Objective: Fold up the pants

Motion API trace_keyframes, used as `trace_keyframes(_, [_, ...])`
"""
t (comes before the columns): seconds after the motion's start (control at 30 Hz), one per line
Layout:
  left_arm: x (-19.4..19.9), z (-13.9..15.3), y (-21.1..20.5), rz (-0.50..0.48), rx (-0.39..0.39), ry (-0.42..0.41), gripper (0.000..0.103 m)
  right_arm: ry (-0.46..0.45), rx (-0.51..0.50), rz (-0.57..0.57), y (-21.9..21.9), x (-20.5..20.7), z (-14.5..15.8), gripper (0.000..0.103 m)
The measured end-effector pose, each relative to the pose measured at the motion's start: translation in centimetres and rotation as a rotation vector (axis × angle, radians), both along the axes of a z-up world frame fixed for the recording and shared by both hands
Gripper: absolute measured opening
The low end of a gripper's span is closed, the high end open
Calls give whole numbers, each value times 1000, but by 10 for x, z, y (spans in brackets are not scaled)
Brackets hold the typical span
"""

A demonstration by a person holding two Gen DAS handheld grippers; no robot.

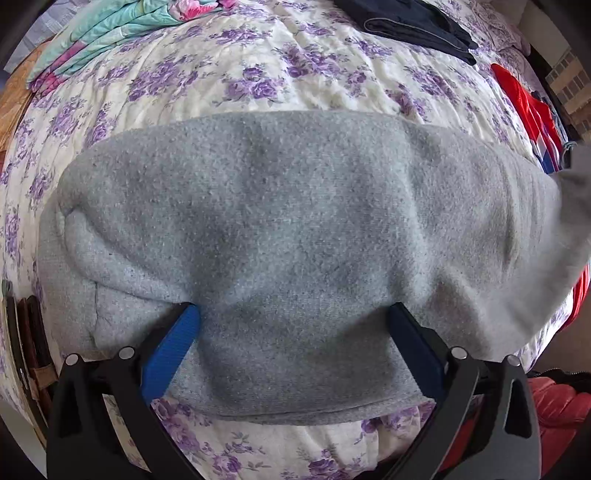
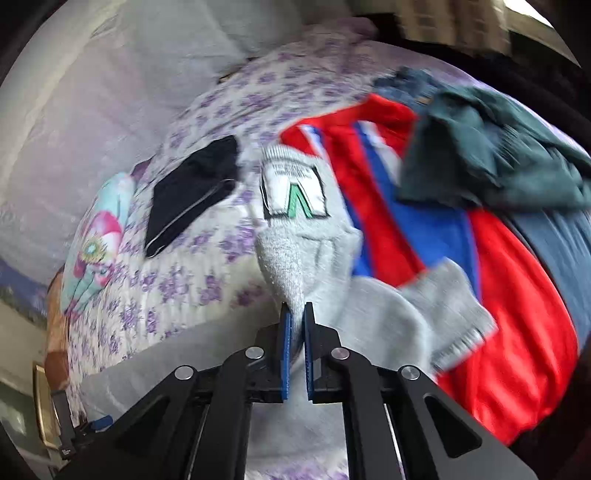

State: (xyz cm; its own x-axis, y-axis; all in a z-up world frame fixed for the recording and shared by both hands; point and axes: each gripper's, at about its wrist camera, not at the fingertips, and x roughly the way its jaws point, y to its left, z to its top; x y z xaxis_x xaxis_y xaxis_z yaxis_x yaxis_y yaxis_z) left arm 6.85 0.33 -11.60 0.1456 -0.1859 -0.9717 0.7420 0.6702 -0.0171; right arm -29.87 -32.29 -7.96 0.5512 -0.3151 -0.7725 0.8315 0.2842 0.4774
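Pants: grey, fuzzy, bunched; right gripper jaws pinch them, left gripper jaws gape wide.

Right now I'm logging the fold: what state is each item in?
Grey pants: partly folded on the bedspread, one end lifted.
Left tongs: open, pads pressed on the pants.
Right tongs: shut on the pants.
Black garment: folded.

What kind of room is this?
Most likely a bedroom: a bed under a purple-flowered quilt, gray pants spread across it, and more clothes such as a red garment waiting nearby.
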Motion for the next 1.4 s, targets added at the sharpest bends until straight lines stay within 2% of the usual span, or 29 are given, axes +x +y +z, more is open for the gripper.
trace_keyframes(0.03, [0, 0, -1, -3, 1, -1, 99, -23, 88, -37, 3, -20, -23, 8])
trace_keyframes(0.1, [0, -1, -3, -12, 7, -6, 99, -20, 187, -138, 13, -49, -52, 11])
trace_keyframes(0.2, [0, -2, -6, -29, 24, -12, 99, -125, 182, -199, 22, -63, -48, 11])
trace_keyframes(0.23, [0, -2, -8, -30, 26, -12, 99, -139, 164, -190, 21, -59, -41, 17])
trace_keyframes(0.27, [0, -3, -9, -30, 30, -12, 99, -151, 154, -171, 18, -52, -36, 41])
trace_keyframes(0.3, [0, -3, -11, -31, 35, -15, 99, -163, 149, -151, 16, -45, -32, 51])
trace_keyframes(0.33, [0, -3, -14, -33, 40, -19, 99, -154, 141, -140, 14, -36, -31, 55])
trace_keyframes(0.43, [-2, -3, -18, -31, 41, -25, 99, -104, 111, -116, 2, -18, -36, 53])
trace_keyframes(0.5, [-3, -3, -18, -29, 37, -29, 99, -69, 116, -73, -3, -5, -43, 21])
trace_keyframes(0.53, [-4, -3, -18, -29, 36, -28, 99, -83, 111, -70, -3, -9, -42, 13])
trace_keyframes(0.57, [-4, -3, -16, -28, 33, -25, 99, -101, 88, -57, -1, -11, -34, 11])
trace_keyframes(0.63, [-2, 1, -8, -20, 13, -6, 99, -73, 27, 16, 6, -15, -12, 10])
trace_keyframes(0.67, [-1, 4, -3, -7, -10, 10, 99, -54, 37, 30, 8, -18, -12, 10])
trace_keyframes(0.77, [5, 9, 9, 25, -70, 58, 98, 2, 167, 3, 5, -38, -55, 13])
trace_keyframes(0.83, [6, 10, 11, 25, -79, 73, 98, -30, 208, 10, -1, -40, -73, 15])
trace_keyframes(0.9, [3, 11, 10, 12, -51, 72, 98, -57, 234, 0, -5, -44, -61, 19])
trace_keyframes(0.93, [2, 13, 11, 11, -43, 71, 98, -56, 214, -23, -7, -51, -51, 23])
trace_keyframes(0.97, [1, 15, 11, 17, -41, 71, 98, -28, 165, -61, -9, -58, -38, 36])
trace_keyframes(1.03, [2, 23, 13, 49, -63, 80, 98, 7, 52, -75, -18, -60, -8, 38])
trace_keyframes(1.1, [6, 33, 15, 97, -127, 105, 98, -32, -22, 20, -29, -36, 16, 38])
trace_keyframes(1.2, [12, 40, 13, 136, -201, 132, 98, -52, -59, 328, -38, 57, 29, 38])
trace_keyframes(1.33, [13, 18, 3, 189, -125, 136, 98, 12, -134, 651, -27, 197, 18, 38])
trace_keyframes(1.4, [4, 13, -3, 178, -74, 78, 98, 66, -122, 778, -16, 259, 2, 38])
